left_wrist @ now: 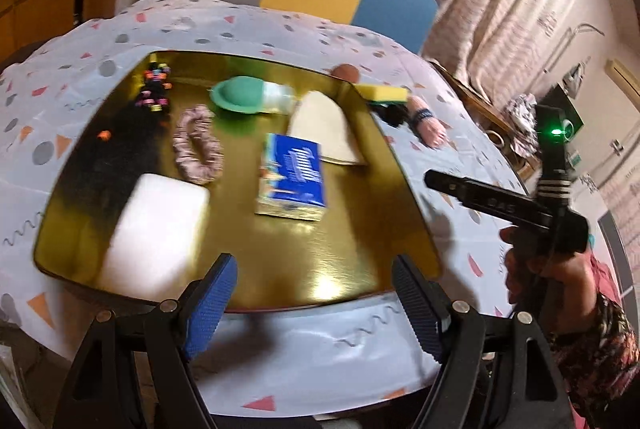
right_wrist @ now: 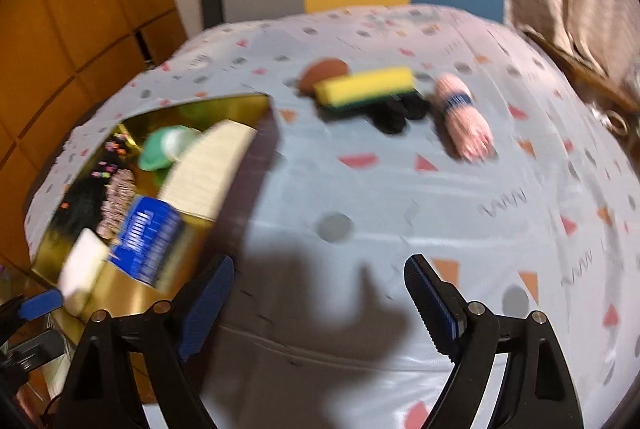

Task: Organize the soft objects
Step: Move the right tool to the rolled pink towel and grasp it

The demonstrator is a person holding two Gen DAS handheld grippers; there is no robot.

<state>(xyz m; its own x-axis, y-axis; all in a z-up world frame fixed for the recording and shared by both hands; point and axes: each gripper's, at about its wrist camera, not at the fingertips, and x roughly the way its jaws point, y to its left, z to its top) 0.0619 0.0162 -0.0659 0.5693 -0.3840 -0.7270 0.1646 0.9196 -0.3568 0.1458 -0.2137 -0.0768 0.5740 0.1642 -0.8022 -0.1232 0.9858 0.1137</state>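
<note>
Two grippers hover with jaws spread wide and empty. Left gripper [left_wrist: 312,305] faces the gold tray [left_wrist: 360,229]; right gripper [right_wrist: 320,303] points toward the yellow sponge [right_wrist: 366,85], lying well ahead on the tablecloth [right_wrist: 400,197].

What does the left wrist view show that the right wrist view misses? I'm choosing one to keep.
Only the left view shows the right gripper from outside, with the hand holding it, and the whole gold tray.

Only the right view shows the brown pad fully and open cloth ahead of the right gripper's spread jaws.

Both show the tissue pack, white sponge, scrunchie, yellow sponge and pink bundle.
</note>
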